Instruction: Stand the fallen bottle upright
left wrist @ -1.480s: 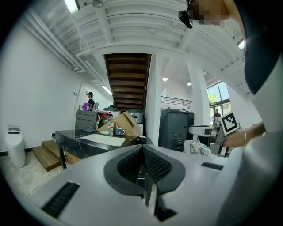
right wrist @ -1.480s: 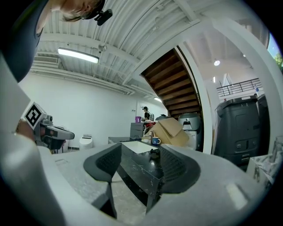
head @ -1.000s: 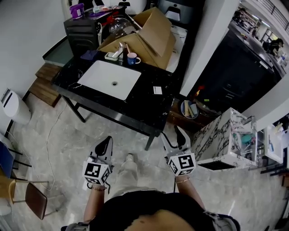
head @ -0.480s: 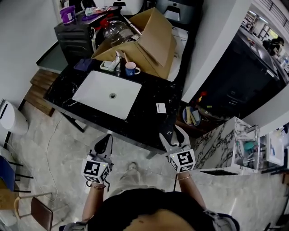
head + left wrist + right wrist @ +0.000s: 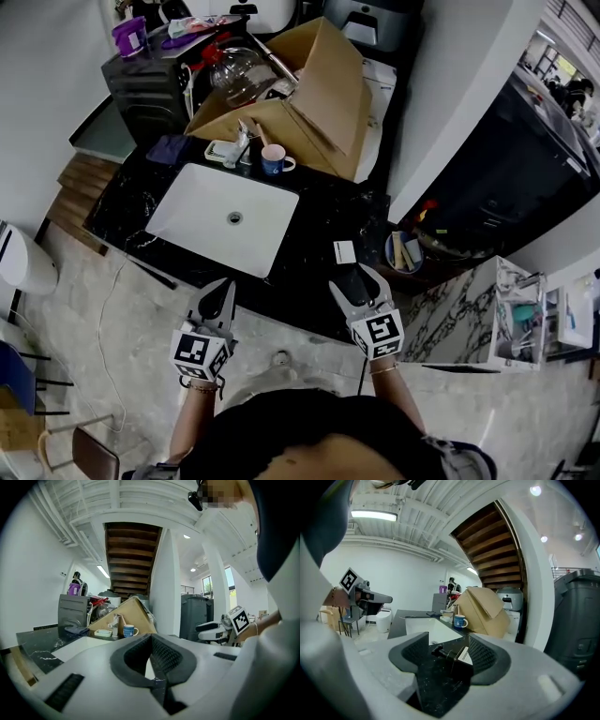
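Fallen bottle [image 5: 451,657], dark with white label, lies on side on black counter [image 5: 314,214], low centre of right gripper view, right of white sink [image 5: 225,216]. Right gripper [image 5: 354,281] released, jaws wide apart, bottle seen between them, not clamped. Left gripper [image 5: 221,292] clenched, empty, lower left of head view, near counter front edge.

Black white-veined counter [image 5: 319,216]; white sink [image 5: 202,211]; brown cardboard box [image 5: 309,103]; blue mug [image 5: 274,161]; black bottle [image 5: 447,654].

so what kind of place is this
Probably a bathroom or washroom corner: a white sink set in a black marble counter, a faucet behind it, and what looks like a toilet nearby.
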Tool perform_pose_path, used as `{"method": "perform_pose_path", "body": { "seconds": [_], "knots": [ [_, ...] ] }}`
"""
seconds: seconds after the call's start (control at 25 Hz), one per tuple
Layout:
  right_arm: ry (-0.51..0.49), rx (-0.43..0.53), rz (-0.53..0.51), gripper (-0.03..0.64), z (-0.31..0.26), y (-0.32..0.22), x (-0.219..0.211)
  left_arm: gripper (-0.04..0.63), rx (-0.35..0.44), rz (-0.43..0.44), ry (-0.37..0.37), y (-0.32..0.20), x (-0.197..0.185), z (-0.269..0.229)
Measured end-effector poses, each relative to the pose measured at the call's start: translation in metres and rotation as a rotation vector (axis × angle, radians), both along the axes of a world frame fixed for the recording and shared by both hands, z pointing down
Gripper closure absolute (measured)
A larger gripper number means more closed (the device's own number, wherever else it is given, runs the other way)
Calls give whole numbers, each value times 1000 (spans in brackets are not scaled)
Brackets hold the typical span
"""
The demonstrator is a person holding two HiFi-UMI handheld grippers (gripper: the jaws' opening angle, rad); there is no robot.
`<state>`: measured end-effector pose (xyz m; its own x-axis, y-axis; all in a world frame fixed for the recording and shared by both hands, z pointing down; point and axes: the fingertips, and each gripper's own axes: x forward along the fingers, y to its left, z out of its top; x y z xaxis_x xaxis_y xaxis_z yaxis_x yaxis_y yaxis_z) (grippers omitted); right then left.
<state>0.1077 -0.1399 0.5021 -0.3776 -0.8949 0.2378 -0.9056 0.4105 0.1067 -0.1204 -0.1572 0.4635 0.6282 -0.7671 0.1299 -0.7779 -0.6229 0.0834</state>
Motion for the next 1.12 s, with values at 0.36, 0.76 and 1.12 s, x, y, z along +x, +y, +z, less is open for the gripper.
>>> {"method": "perform_pose_path", "body": {
  "seconds": [0.36,0.76,1.12],
  "knots": [
    [54,-55,-46,360,23,-9,-4,595,-25,-15,22,-12,13,12],
    [301,-256,-443,360,31,-37,-18,595,-16,-158,60,-25,1,-7],
    [800,-492,-888,360,65,-49,-34,595,-33,-290,81,-17,-21,1]
  ]
}}
